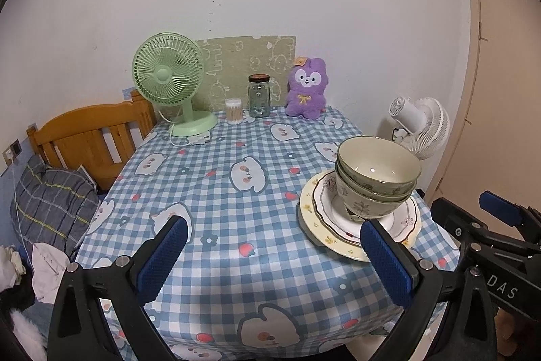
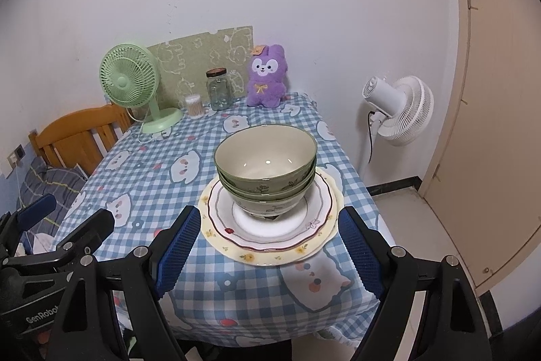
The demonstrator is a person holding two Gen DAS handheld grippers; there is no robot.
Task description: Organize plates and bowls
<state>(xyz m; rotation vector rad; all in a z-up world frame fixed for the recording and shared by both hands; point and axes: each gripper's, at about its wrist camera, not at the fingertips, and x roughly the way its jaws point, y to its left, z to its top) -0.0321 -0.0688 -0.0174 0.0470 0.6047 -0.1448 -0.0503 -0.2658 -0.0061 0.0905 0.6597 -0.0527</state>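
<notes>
Tablecloth (image 2: 162, 178) in blue check with cartoon faces covers the table, and near its front right corner sit the stacked plates (image 2: 270, 246), yellow-rimmed underneath, carrying three nested green bowls (image 2: 267, 171). Right gripper (image 2: 267, 254) hangs released, jaws wide, just short of the plates; left gripper (image 1: 274, 259) likewise gapes, holding nothing.
</notes>
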